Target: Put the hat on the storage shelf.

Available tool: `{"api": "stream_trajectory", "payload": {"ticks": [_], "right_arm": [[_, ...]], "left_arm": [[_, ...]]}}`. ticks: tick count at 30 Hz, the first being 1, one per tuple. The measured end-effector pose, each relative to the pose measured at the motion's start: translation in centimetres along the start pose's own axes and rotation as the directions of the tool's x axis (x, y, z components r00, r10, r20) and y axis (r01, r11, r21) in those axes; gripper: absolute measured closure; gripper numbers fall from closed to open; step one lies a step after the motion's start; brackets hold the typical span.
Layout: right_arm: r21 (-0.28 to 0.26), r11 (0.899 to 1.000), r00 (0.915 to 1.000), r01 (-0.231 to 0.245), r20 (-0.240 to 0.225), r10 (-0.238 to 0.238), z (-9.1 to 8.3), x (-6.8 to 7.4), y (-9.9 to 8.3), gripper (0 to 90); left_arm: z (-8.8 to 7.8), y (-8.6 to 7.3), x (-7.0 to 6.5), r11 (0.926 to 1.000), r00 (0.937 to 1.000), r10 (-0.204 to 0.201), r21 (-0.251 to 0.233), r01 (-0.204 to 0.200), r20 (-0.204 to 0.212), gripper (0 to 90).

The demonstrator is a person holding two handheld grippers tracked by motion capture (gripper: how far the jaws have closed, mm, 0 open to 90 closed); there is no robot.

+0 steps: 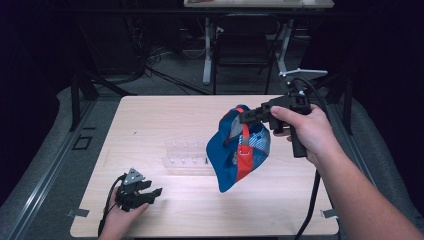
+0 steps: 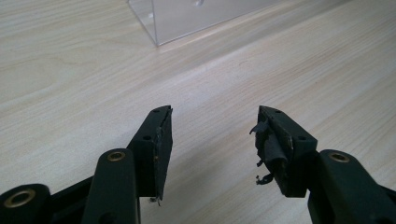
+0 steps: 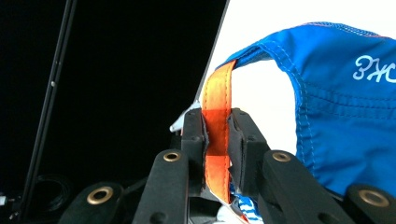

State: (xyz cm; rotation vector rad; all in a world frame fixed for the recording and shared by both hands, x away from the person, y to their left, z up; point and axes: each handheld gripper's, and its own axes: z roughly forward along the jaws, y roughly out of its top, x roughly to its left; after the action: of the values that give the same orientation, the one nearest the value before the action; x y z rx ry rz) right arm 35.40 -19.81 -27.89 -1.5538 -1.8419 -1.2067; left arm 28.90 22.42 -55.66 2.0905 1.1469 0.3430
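A blue cap (image 1: 240,150) with red and white panels hangs in the air above the right half of the table. My right gripper (image 1: 243,118) is shut on its orange strap (image 3: 217,126), which runs up between the two black jaws to the blue cloth (image 3: 336,107). My left gripper (image 1: 150,192) rests near the table's front left, held by a hand, open with nothing between its jaws. In the left gripper view the left gripper (image 2: 212,140) points across bare wood toward a clear plastic stand (image 2: 187,18).
The clear plastic stand (image 1: 187,157) sits at the middle of the light wooden table (image 1: 150,125), just left of the hanging cap. A black cable (image 1: 310,200) trails from the right gripper over the front edge. Desk legs and a chair (image 1: 245,50) stand beyond the table.
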Motion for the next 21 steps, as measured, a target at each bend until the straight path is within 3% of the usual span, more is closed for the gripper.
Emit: {"api": "stream_trajectory", "payload": {"ticks": [21], "right_arm": [[-0.054,0.998,0.9996,-0.026,-0.014,0.025,2.7,0.7,3.6,77.5]], "left_arm": [[0.1,0.3,-0.6,0.9999,0.9998,0.014,-0.008,-0.014,0.012,47.4]]}}
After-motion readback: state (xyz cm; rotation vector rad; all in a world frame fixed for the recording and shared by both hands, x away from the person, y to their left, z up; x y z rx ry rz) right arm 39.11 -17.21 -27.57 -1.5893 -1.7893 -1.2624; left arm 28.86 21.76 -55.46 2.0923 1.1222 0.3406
